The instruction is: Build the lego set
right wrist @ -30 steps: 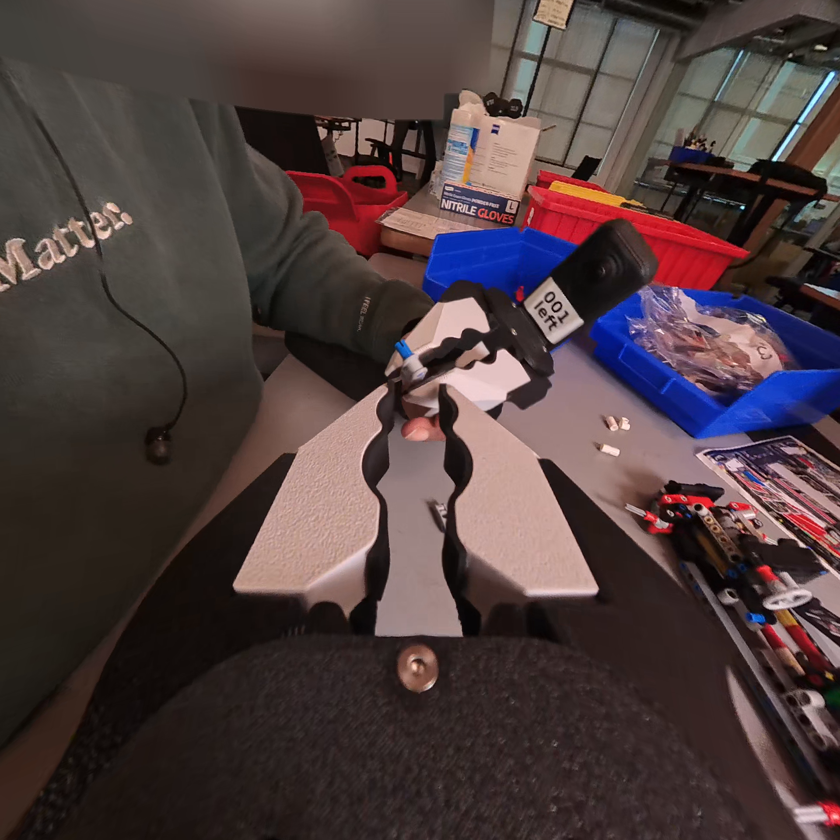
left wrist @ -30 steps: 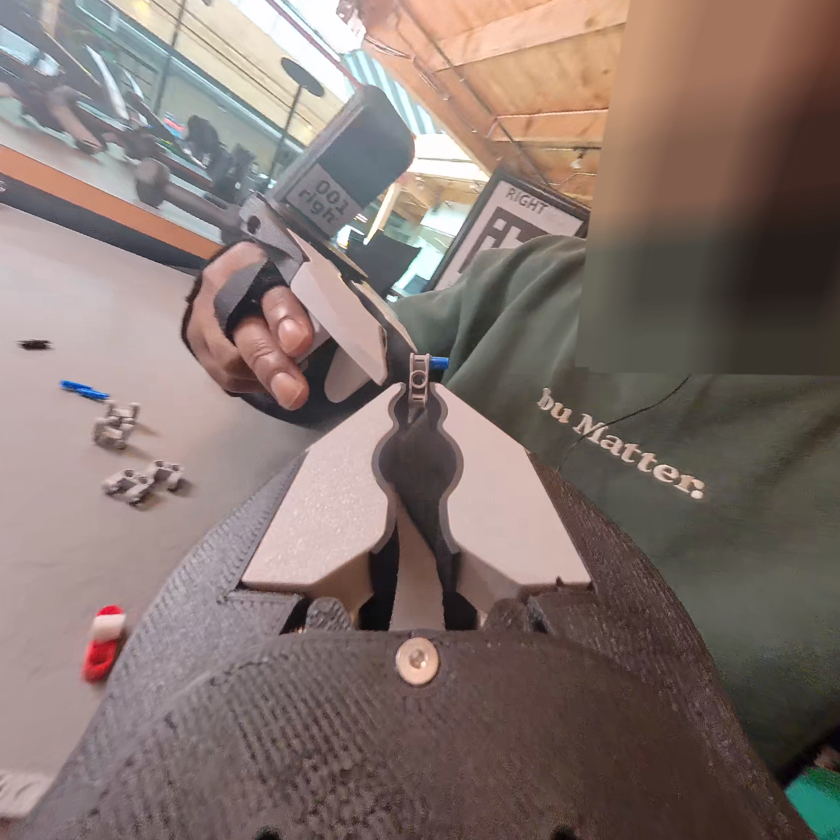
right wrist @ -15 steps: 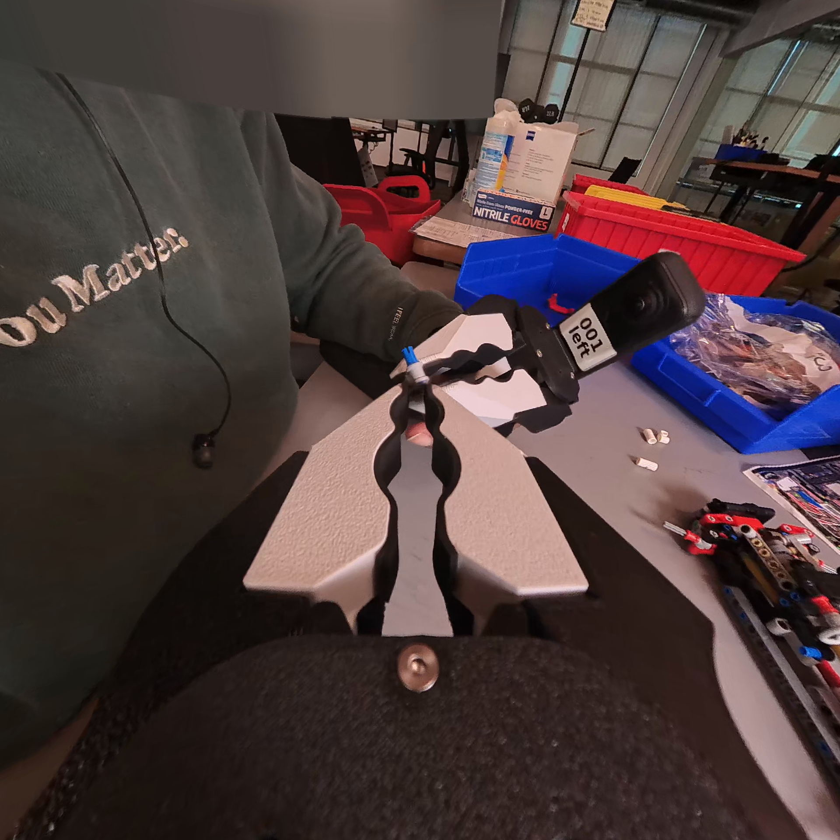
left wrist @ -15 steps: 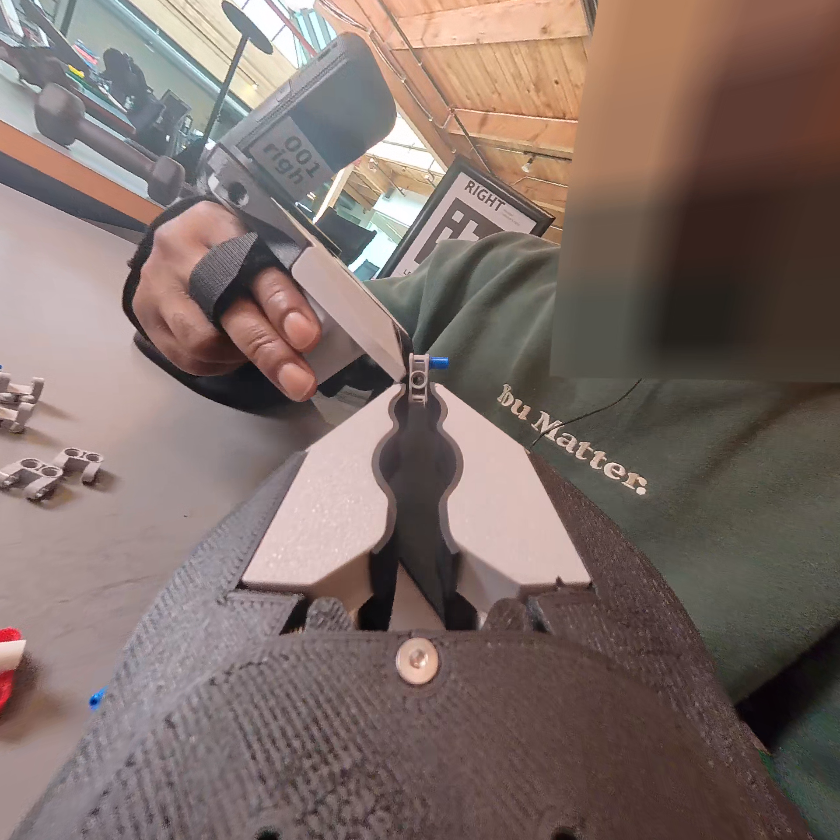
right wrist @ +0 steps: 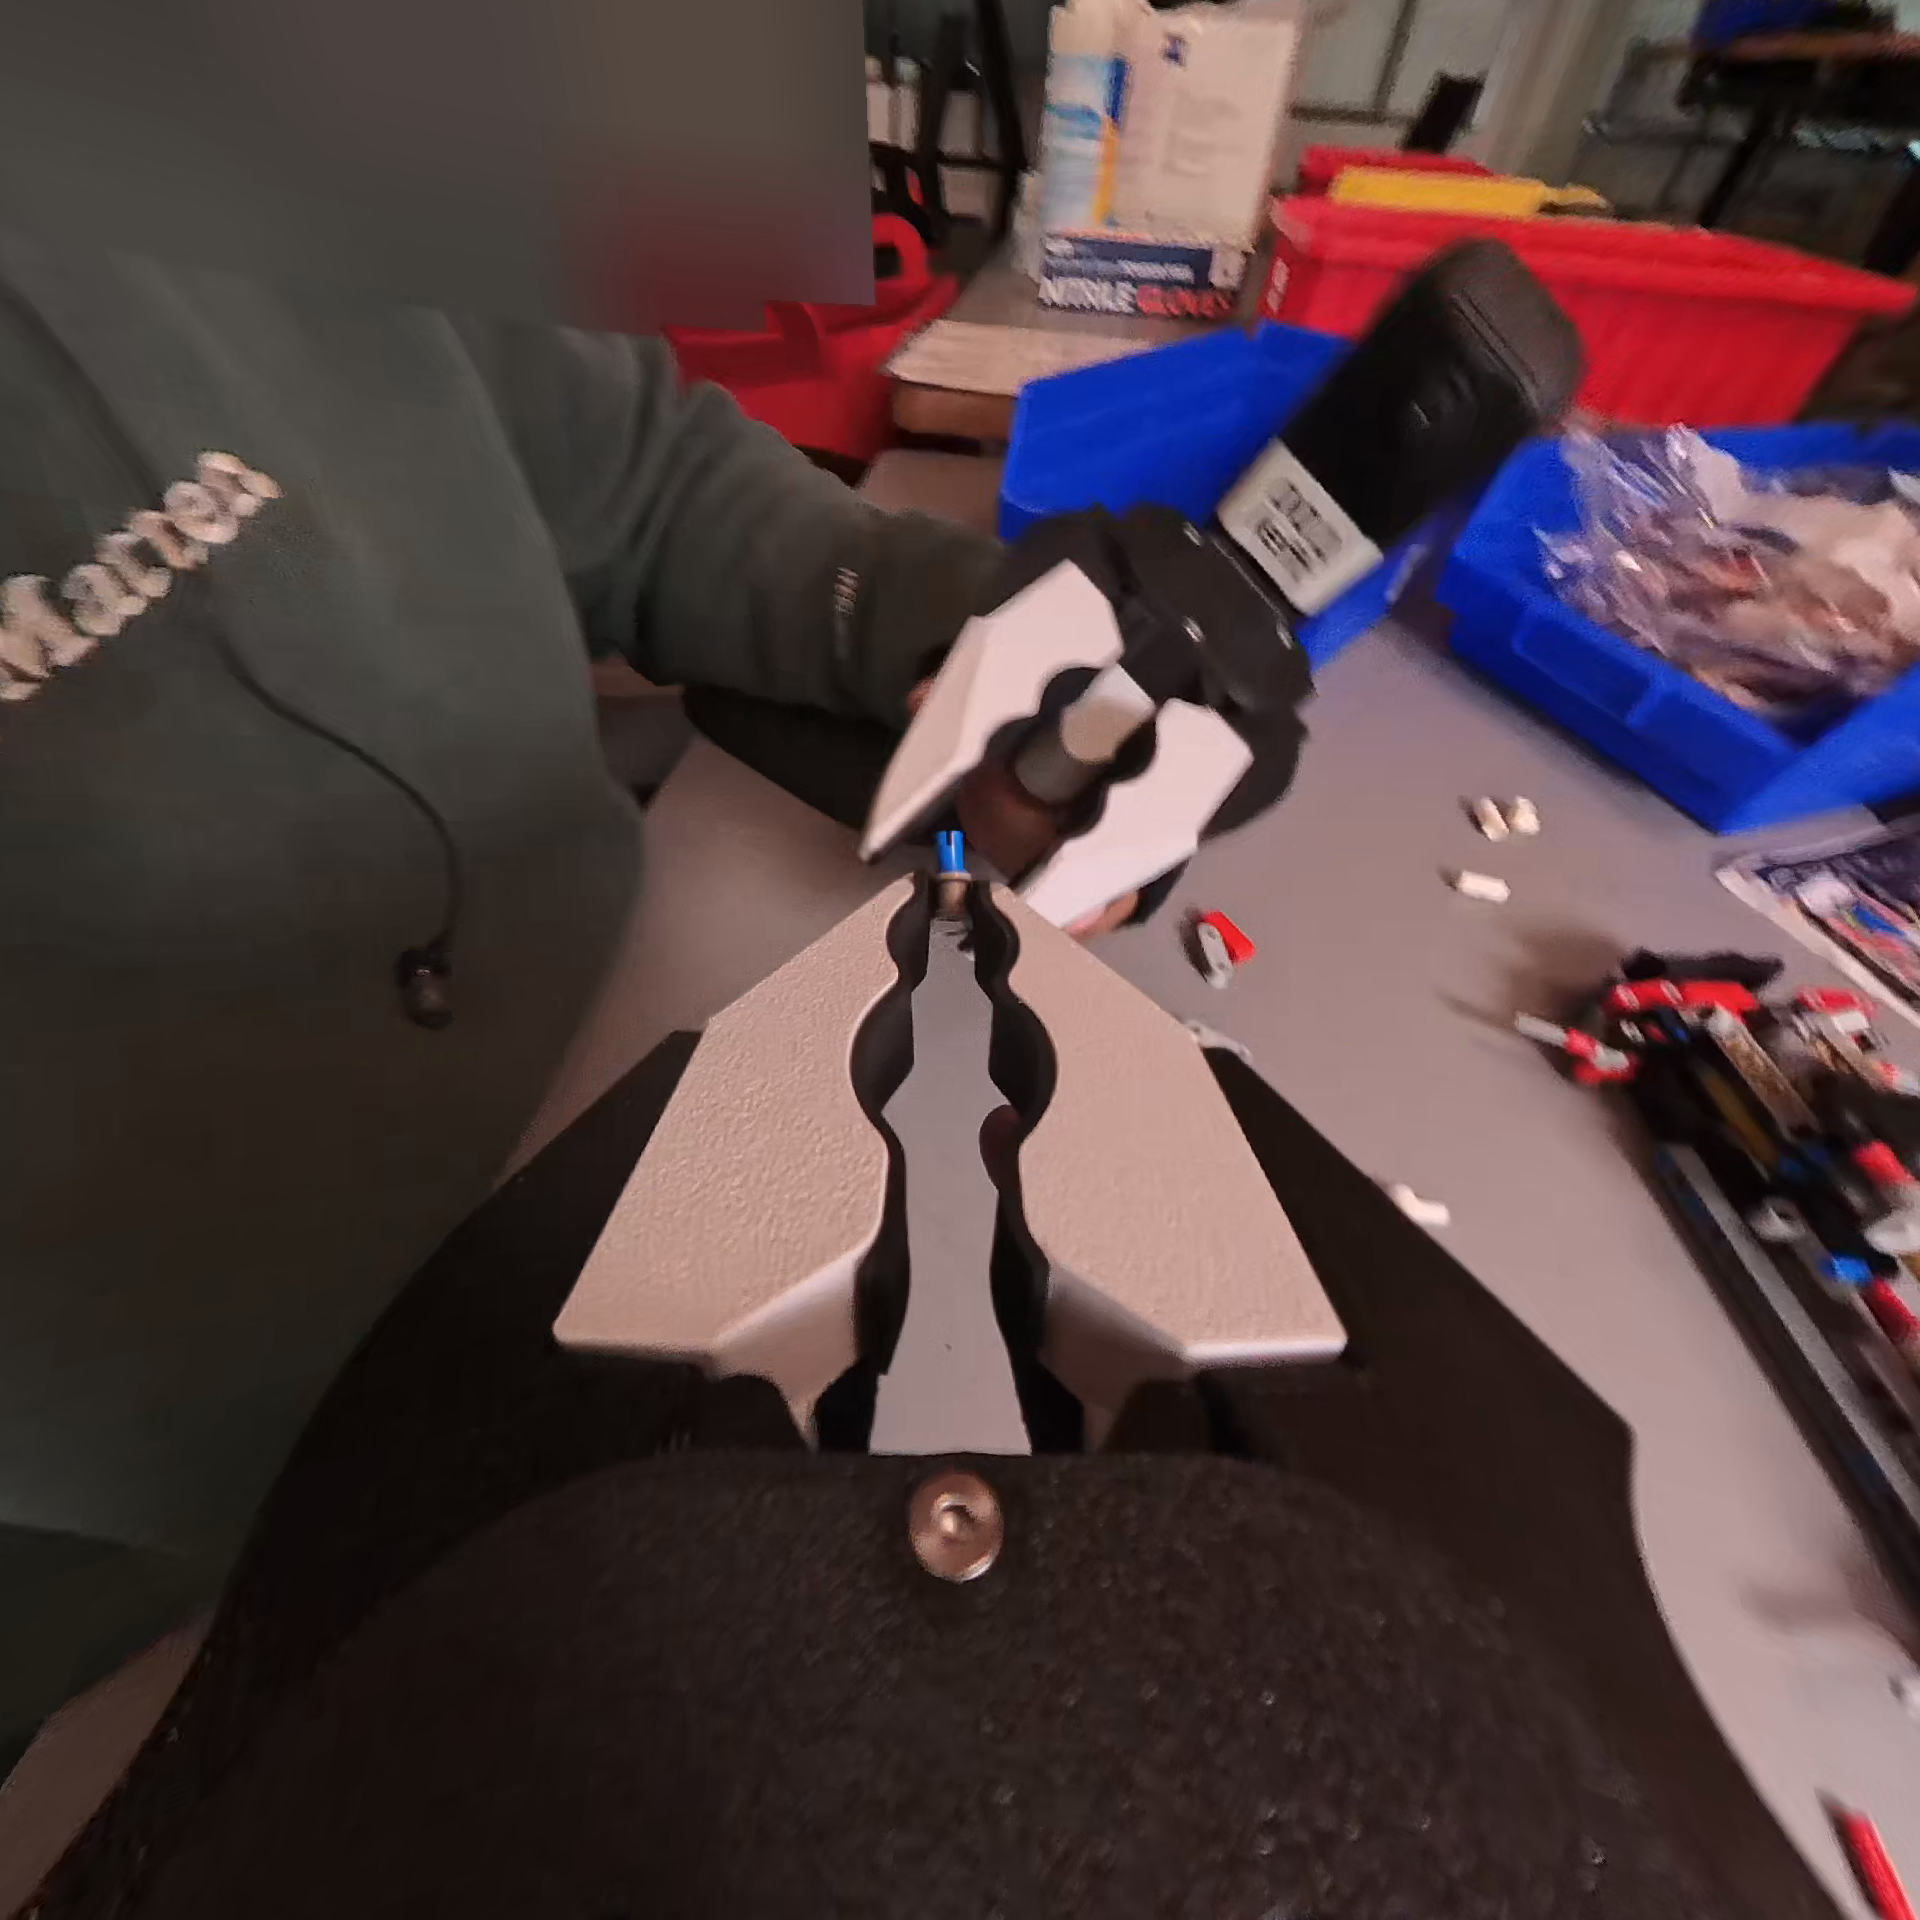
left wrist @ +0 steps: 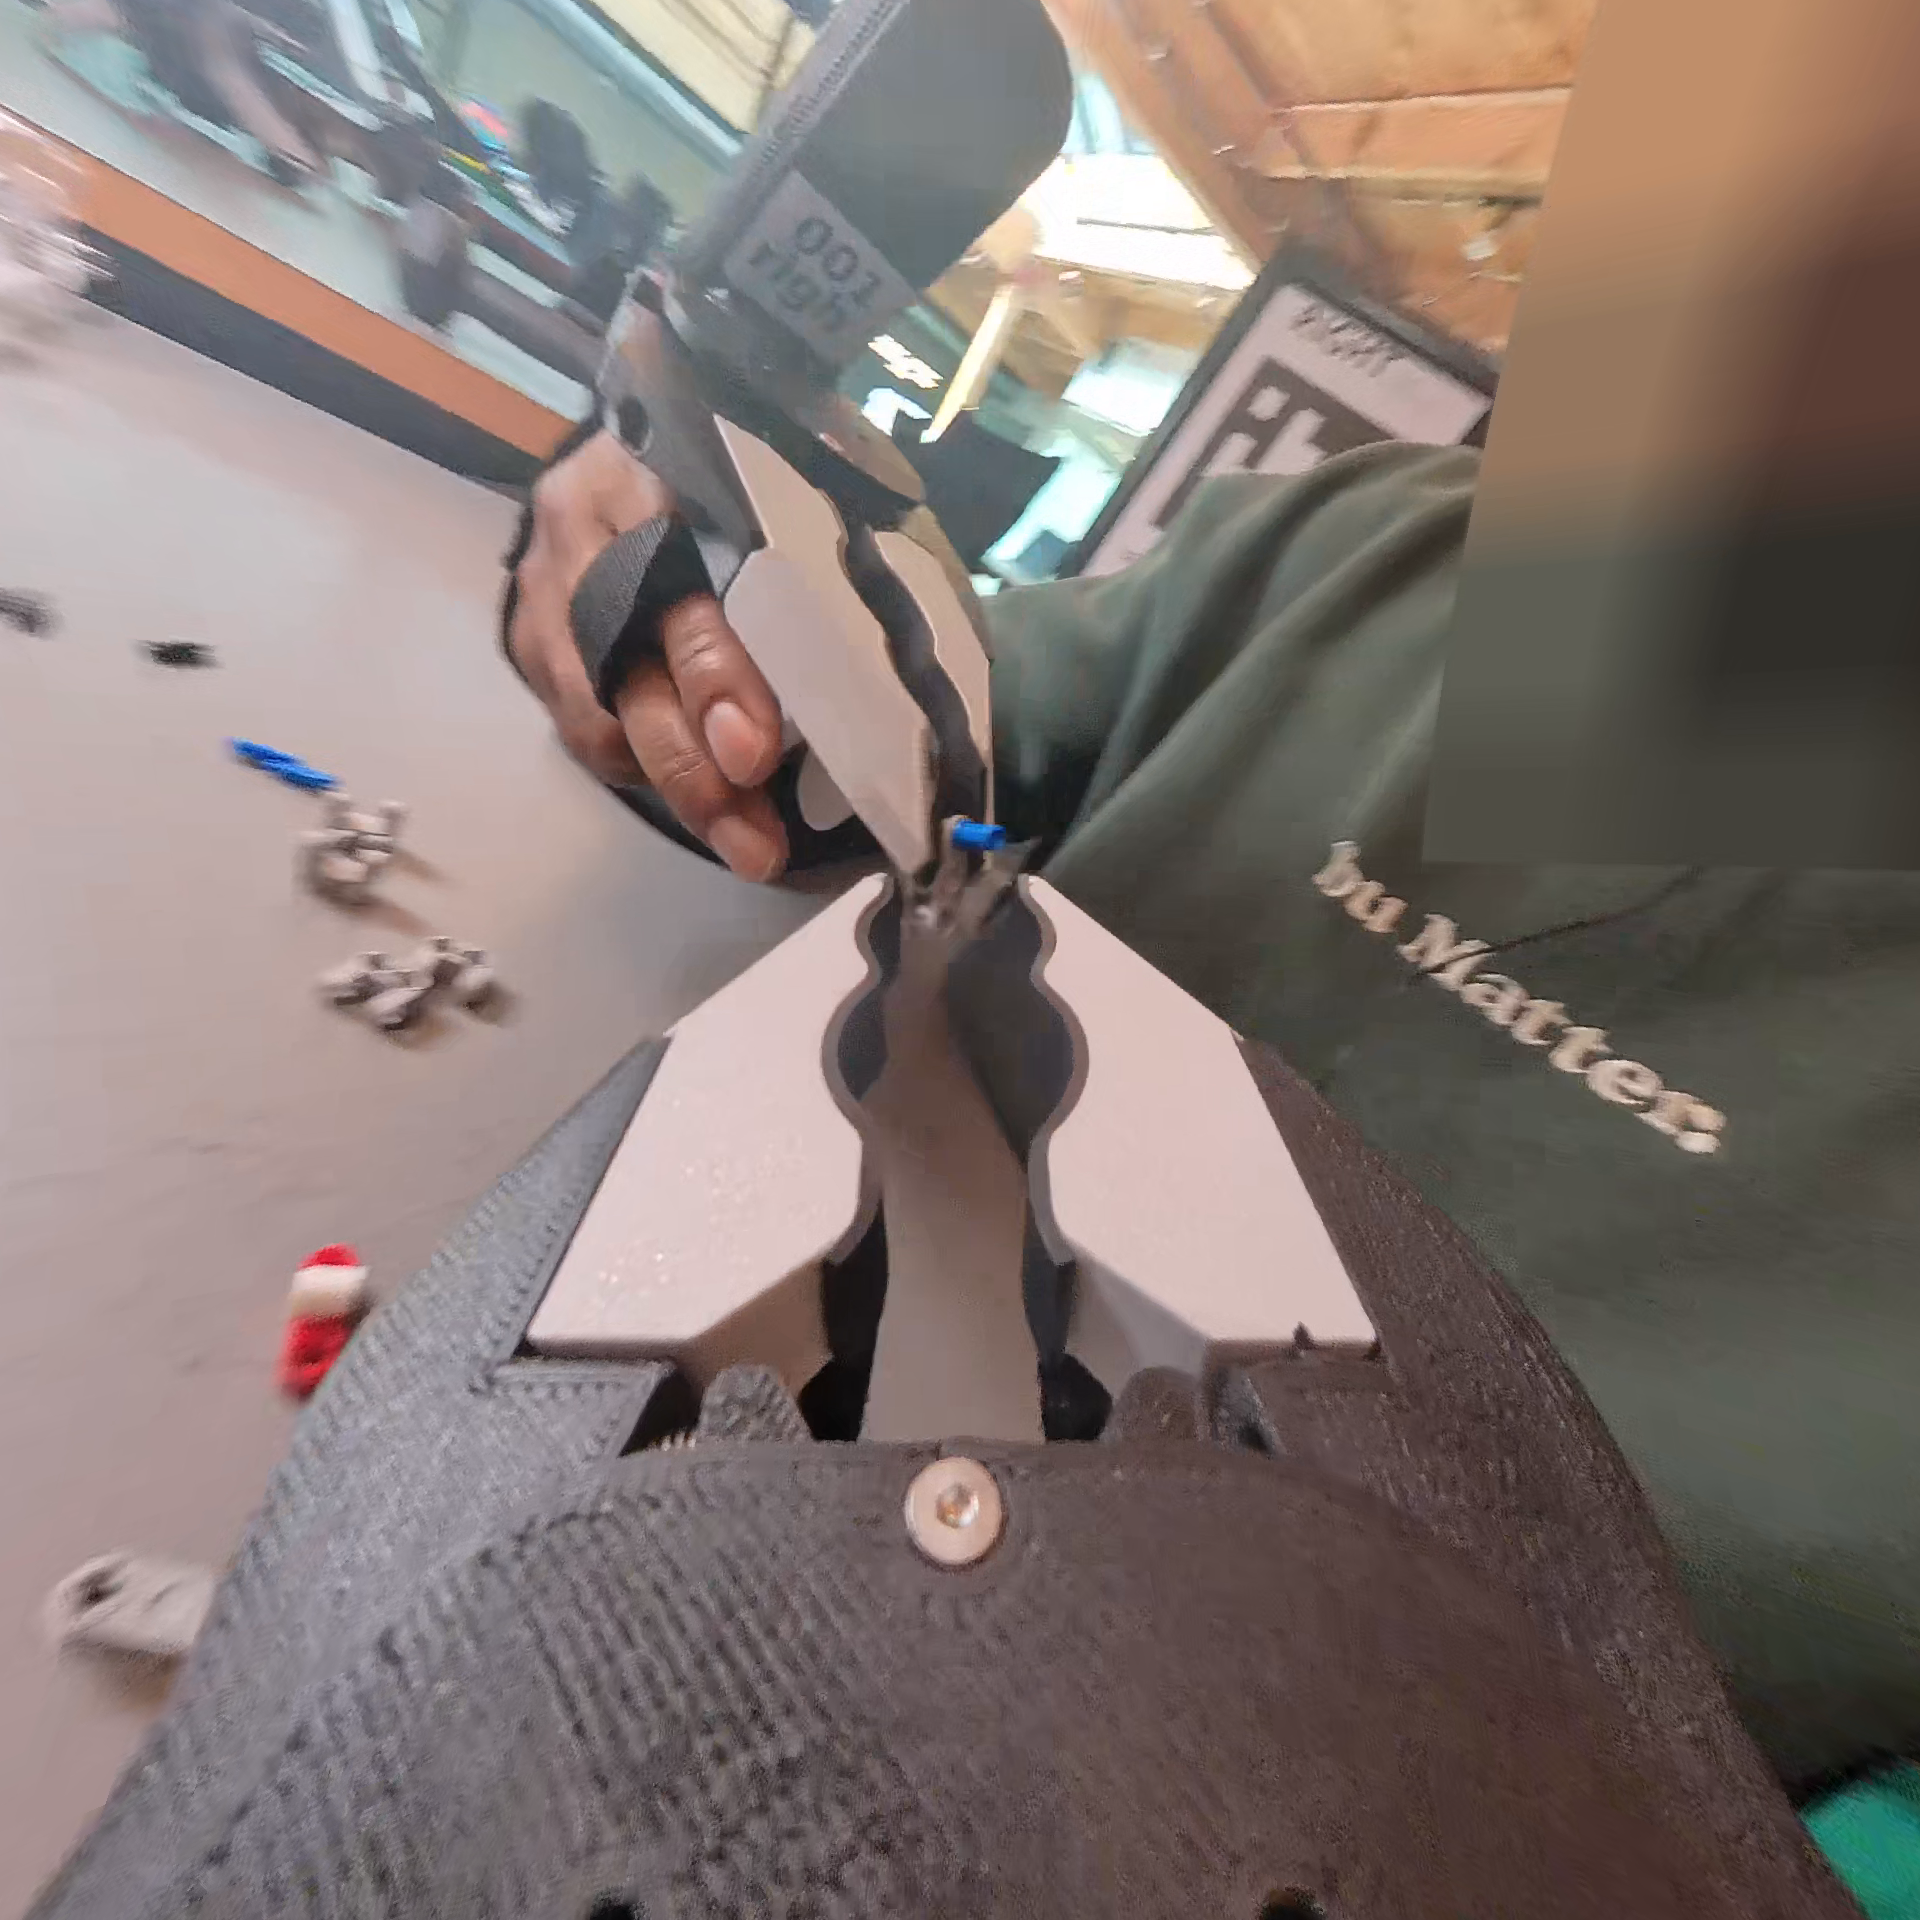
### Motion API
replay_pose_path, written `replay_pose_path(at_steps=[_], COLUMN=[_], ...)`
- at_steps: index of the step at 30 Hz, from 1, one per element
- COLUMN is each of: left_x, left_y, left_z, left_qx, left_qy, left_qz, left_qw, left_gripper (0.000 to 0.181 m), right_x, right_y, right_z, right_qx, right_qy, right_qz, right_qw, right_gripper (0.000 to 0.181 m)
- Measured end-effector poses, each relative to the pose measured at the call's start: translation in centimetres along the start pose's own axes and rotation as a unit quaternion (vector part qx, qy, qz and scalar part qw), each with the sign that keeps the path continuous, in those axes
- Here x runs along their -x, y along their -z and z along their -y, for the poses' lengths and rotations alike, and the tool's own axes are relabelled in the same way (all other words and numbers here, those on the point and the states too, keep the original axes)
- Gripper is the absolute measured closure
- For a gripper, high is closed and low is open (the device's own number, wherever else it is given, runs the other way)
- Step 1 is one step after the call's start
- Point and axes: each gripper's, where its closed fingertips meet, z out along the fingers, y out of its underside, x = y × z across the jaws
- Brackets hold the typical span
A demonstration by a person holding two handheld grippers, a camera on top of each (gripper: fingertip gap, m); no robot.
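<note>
Tools meet tip to tip above the bench [right wrist: 1351, 1091], close in front of the person's green sweatshirt [left wrist: 1351, 727]. Left tool [left wrist: 951, 899] is nearly closed, pinching a small grey connector [left wrist: 940, 904]. Right tool [right wrist: 951, 896] is nearly closed too, its tips at that same piece, where a blue pin [right wrist: 945, 852] sticks out. Risky spot: such a shallow tip grip could let the piece twist or pop out if the push goes off-axis. Further out, the half-built model [right wrist: 1766, 1070] and loose grey parts [left wrist: 405, 982] wait on the bench; a dropped piece could vanish among them.
</note>
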Motion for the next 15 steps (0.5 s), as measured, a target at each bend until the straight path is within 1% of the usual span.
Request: replay_pose_path(at_steps=[1, 3, 4, 6, 7, 8, 11, 13, 15], left_x=[0.8, 2.5, 2.9, 3.5, 3.7, 3.8, 4.0, 3.9, 3.7], left_y=[0.3, 0.7, 0.8, 0.7, 0.6, 0.6, 0.7, 0.8, 0.9], left_z=[-0.1, -0.4, -0.5, -0.8, -0.9, -1.0, -0.9, -0.5, 0.3], left_qx=[0.010, 0.040, 0.054, 0.073, 0.081, 0.085, 0.087, 0.073, 0.045], left_qy=[-0.027, -0.084, -0.108, -0.139, -0.148, -0.155, -0.165, -0.169, -0.169], left_qz=[0.042, 0.122, 0.149, 0.180, 0.189, 0.195, 0.207, 0.208, 0.204], left_qw=[0.999, 0.988, 0.981, 0.971, 0.967, 0.965, 0.961, 0.961, 0.963], left_gripper=[0.158, 0.163, 0.163, 0.166, 0.166, 0.171, 0.174, 0.175, 0.176], right_x=[-0.7, -1.4, -1.6, -1.8, -1.9, -2.1, -2.4, -2.7, -2.9], right_y=[0.1, 0.2, 0.1, -0.2, -0.3, -0.3, -0.2, -0.1, 0.1], right_z=[-0.5, -1.2, -1.5, -1.9, -1.9, -2.1, -2.1, -1.7, -1.0], right_qx=[0.010, 0.018, 0.025, 0.030, 0.030, 0.033, 0.030, 0.015, -0.013], right_qy=[-0.015, -0.044, -0.055, -0.069, -0.078, -0.087, -0.107, -0.125, -0.153], right_qz=[-0.012, -0.021, -0.023, -0.024, -0.025, -0.027, -0.032, -0.035, -0.031], right_qw=[1.000, 0.999, 0.998, 0.997, 0.996, 0.995, 0.993, 0.991, 0.988], right_gripper=[0.175, 0.176, 0.176, 0.176, 0.176, 0.176, 0.176, 0.176, 0.176])
